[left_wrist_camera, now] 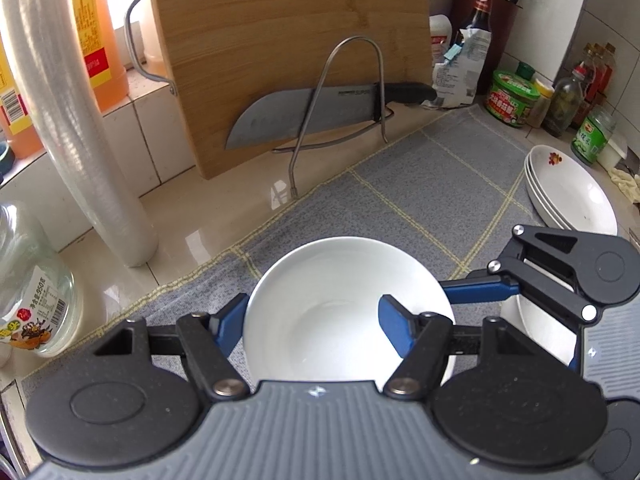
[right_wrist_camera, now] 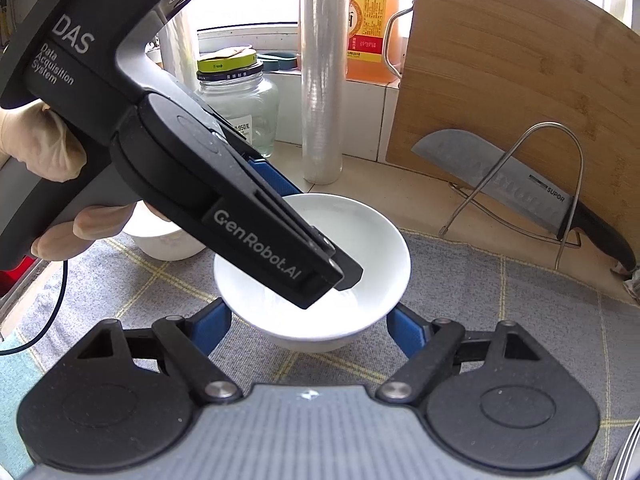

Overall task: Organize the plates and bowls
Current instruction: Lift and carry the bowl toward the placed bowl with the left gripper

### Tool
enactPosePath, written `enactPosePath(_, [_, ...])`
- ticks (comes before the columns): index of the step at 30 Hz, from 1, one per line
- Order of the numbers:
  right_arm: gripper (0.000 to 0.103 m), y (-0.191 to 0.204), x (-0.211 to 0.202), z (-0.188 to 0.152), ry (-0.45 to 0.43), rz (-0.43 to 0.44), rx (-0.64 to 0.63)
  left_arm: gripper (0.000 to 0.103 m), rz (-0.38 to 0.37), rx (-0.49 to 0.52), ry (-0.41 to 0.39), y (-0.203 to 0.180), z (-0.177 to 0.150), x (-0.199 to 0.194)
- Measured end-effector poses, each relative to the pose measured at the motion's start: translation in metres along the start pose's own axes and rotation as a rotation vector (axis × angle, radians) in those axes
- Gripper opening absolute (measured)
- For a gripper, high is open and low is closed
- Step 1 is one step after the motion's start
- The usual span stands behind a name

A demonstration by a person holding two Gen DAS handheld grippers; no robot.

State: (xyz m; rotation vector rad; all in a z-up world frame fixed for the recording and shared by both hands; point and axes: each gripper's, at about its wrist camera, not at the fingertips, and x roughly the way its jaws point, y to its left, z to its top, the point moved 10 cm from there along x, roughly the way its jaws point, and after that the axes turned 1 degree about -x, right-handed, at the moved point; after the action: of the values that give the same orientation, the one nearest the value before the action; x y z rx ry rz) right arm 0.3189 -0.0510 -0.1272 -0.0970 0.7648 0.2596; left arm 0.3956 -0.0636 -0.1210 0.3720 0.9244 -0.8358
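Observation:
A white bowl (left_wrist_camera: 340, 308) sits on the grey checked mat (left_wrist_camera: 420, 184). My left gripper (left_wrist_camera: 312, 316) is open over it: its left finger is outside the rim, its right finger inside the bowl. The bowl also shows in the right wrist view (right_wrist_camera: 360, 240) with the left gripper's body lying across it. My right gripper (right_wrist_camera: 308, 328) is open just in front of the bowl, a finger on each side, not touching. A stack of white plates (left_wrist_camera: 568, 192) lies at the mat's right. A second white bowl (right_wrist_camera: 160, 240) stands behind my left hand.
A bamboo cutting board (left_wrist_camera: 280, 40) and a cleaver (left_wrist_camera: 304, 112) lean in a wire rack at the back. A cling-film roll (left_wrist_camera: 80, 120), a glass jar (left_wrist_camera: 28, 280) and an oil bottle (left_wrist_camera: 96, 36) stand left. Sauce bottles and jars (left_wrist_camera: 512, 96) crowd the back right.

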Motion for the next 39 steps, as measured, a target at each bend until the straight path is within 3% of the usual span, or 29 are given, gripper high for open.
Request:
enactPosePath(17, [0.088,-0.016,-0.06,-0.026,-0.045,-0.09,0.067,0.069,-0.041,0.124,-0.048,-0.07,0.013,-0.02])
enactPosePath(39, [0.088,-0.062,-0.124,-0.081,-0.045,-0.256,0.229,0.07,-0.183,0.307,-0.061,-0.173,0.025,-0.005])
